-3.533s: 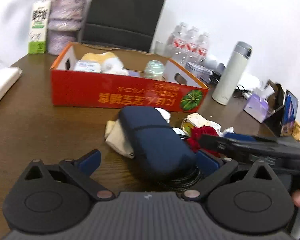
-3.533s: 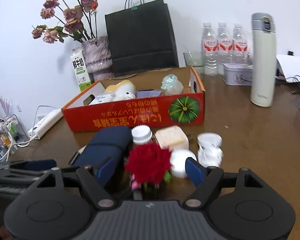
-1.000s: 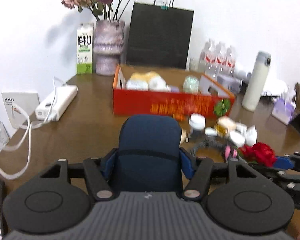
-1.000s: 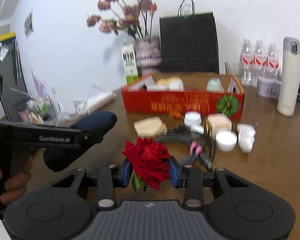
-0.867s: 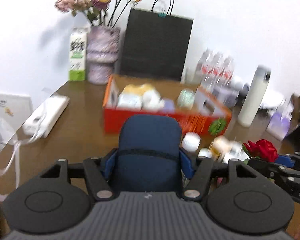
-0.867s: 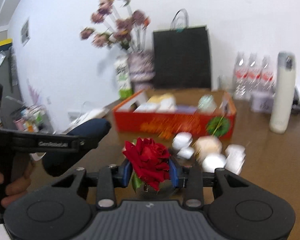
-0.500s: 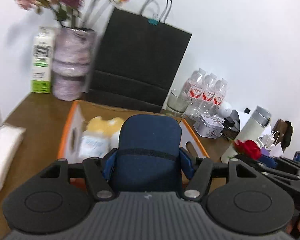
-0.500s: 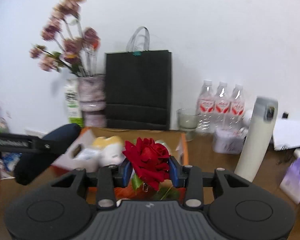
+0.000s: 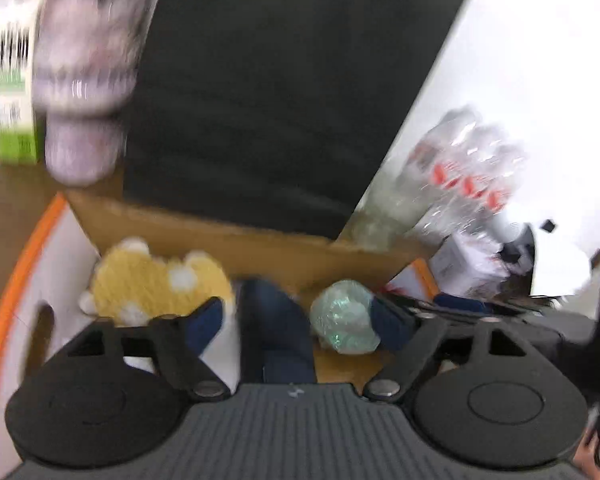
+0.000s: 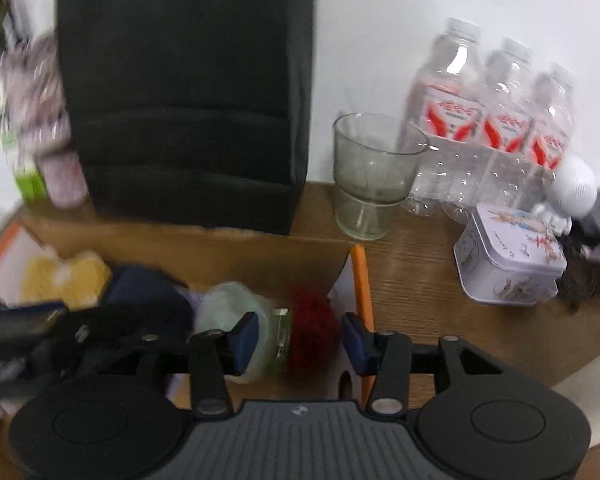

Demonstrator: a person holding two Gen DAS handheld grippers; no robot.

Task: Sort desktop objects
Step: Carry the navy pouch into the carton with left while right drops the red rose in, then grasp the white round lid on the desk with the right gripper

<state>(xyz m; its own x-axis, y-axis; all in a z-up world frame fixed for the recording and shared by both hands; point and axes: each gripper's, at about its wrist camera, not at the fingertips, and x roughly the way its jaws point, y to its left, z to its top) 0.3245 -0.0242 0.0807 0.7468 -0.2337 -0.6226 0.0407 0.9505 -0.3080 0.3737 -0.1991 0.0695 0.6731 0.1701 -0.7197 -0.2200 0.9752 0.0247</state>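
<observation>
Both grippers hang over the cardboard box (image 10: 260,256). The left gripper (image 9: 296,320) is opening, its pads clear of the navy pouch (image 9: 274,332) lying between them. The right gripper (image 10: 298,338) is opening too, freeing the red rose (image 10: 312,332), probably light and crushable, best gripped at the stem. A yellow plush toy (image 9: 156,284) and a bubble-wrapped bundle (image 9: 344,320) crowd the box; behind stands a black paper bag (image 10: 184,92).

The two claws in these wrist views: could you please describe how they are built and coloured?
Both look alike. The left claw and right claw each have blue pads on black linkage arms with silver pivot bolts, two round black housings, and a grey ribbed centre plate bearing a small white mark. No cables or sleeves show.
</observation>
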